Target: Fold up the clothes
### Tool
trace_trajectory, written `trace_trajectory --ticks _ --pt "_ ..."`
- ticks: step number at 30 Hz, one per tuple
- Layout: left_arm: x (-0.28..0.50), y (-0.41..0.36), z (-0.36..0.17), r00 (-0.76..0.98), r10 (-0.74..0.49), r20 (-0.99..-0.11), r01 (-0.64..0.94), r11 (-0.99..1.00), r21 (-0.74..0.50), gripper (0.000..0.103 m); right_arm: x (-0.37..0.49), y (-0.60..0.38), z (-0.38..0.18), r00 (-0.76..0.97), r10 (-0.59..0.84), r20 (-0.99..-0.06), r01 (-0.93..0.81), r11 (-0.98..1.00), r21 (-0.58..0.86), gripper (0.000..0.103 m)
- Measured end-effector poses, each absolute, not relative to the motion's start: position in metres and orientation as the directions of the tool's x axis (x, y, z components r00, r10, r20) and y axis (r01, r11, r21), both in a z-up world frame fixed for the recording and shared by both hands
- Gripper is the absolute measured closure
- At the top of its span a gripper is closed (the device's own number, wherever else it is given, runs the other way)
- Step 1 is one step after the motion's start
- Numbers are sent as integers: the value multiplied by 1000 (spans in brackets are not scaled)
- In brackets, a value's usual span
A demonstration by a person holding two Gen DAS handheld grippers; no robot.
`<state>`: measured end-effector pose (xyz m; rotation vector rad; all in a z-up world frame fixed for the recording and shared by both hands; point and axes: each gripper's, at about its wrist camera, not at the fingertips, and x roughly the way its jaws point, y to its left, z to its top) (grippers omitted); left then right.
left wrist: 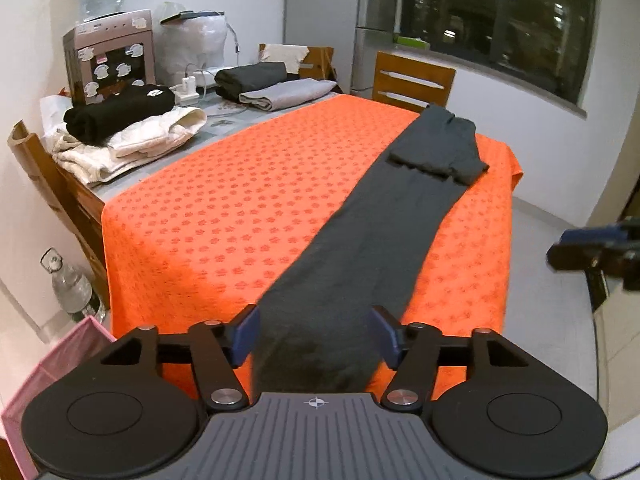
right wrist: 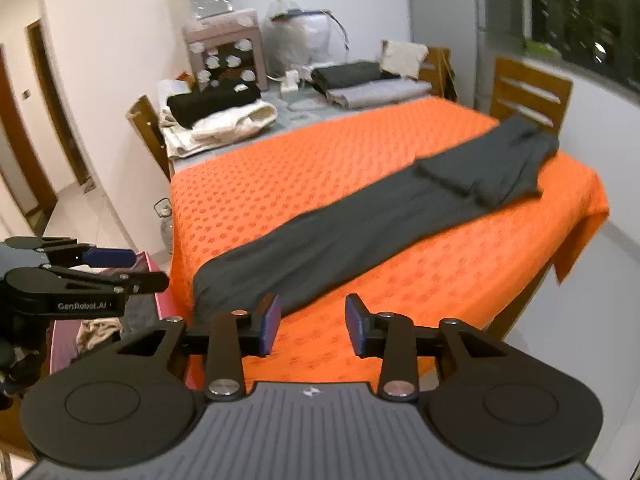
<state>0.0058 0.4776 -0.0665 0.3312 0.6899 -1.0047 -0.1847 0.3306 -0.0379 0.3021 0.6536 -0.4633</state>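
A dark grey garment (left wrist: 360, 232) lies flat as a long narrow strip on the orange patterned tablecloth (left wrist: 200, 220), with its far end doubled back on itself. My left gripper (left wrist: 316, 332) hovers open over the garment's near end, and its blue pads (left wrist: 244, 336) stand clear on either side of the cloth. In the right wrist view the same garment (right wrist: 360, 224) runs diagonally across the cloth (right wrist: 260, 184). My right gripper (right wrist: 312, 320) is open and empty above the table's near edge. Each gripper shows in the other's view: the left (right wrist: 150, 269) and the right (left wrist: 560, 246).
Folded clothes are stacked at the table's far end: a black piece on cream ones (left wrist: 120, 116), and dark and light grey ones (left wrist: 272, 84). A water dispenser (left wrist: 108, 52) stands behind them. Wooden chairs (left wrist: 412, 80) flank the table. A pink bin (left wrist: 60, 364) sits on the floor.
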Motion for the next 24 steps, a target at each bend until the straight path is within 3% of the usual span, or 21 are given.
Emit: trace_trajectory --ticks 13,24 --pt "-14 376 -51 449 -637 -626 770 632 -91 14 -227 148 -2 720 -305 -623 484 865 136 42" --pt "5 268 -36 528 -577 -623 686 722 -88 12 -193 -48 -8 706 -312 -636 518 840 164 39"
